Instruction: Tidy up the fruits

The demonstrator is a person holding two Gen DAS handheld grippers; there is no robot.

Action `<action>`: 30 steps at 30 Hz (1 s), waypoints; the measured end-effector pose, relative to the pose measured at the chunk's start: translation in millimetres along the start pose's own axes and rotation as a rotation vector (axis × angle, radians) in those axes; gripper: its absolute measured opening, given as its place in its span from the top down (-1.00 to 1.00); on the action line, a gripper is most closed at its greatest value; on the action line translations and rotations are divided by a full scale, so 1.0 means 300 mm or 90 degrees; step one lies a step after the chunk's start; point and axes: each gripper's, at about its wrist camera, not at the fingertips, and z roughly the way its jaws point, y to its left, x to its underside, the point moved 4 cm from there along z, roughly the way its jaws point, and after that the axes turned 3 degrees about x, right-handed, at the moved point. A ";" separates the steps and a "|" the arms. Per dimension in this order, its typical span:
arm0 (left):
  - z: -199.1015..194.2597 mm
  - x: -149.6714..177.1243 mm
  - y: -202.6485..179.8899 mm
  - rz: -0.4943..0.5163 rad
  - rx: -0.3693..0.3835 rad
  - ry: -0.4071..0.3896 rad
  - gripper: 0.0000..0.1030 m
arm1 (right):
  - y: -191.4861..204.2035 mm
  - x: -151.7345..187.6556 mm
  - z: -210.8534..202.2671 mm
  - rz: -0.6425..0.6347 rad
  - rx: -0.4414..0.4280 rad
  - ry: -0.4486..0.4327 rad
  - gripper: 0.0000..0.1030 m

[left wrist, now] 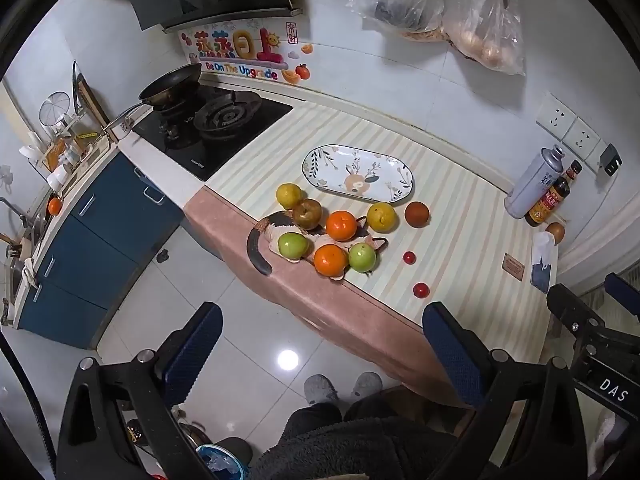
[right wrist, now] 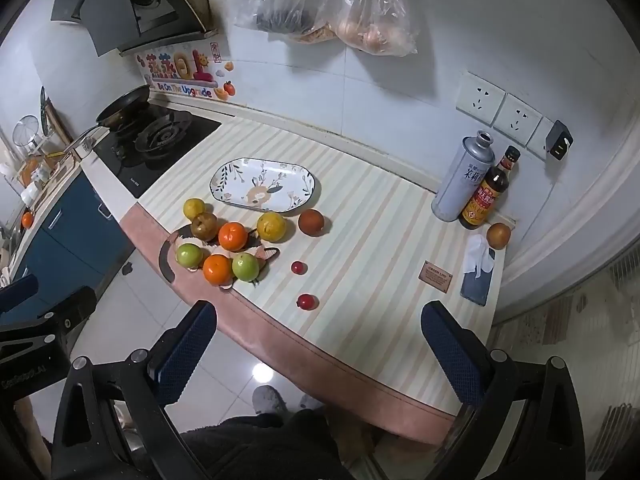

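**Both tongs wide, fruit waiting on the counter**

Here we are above the striped counter [right wrist: 360, 216], and both tools hang clear of it, tilted steeply down. The left tongs [left wrist: 322, 354] stand wide with nothing between them; the right tongs [right wrist: 320, 350] are just as wide and just as bare.

The fruit sits clustered near the counter's front edge, on and around a cat-shaped mat [left wrist: 264, 240]: two oranges [left wrist: 341, 225], two green apples [left wrist: 293, 245], two yellow fruits [left wrist: 289, 195] and a brown one [left wrist: 307, 213]. A dark reddish fruit [right wrist: 311, 222] lies just right of the pile, off the mat. Two small red fruits [right wrist: 299, 267] lie apart, nearer the edge.

Behind the pile lies the oval flowered plate [right wrist: 240, 172], nothing on it. Off in the right corner stand a grey can [right wrist: 464, 180] and a dark sauce bottle [right wrist: 490, 192], touching, with one more brownish fruit [right wrist: 498, 235] just beside them.
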 end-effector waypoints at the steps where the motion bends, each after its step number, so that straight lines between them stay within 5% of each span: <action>1: -0.001 0.000 0.000 0.001 -0.003 -0.002 -0.98 | 0.003 -0.003 0.001 0.001 0.000 0.000 -1.00; 30: 0.025 -0.040 -0.005 0.002 -0.010 -0.005 -0.98 | 0.000 -0.062 0.037 -0.009 -0.002 0.001 -1.00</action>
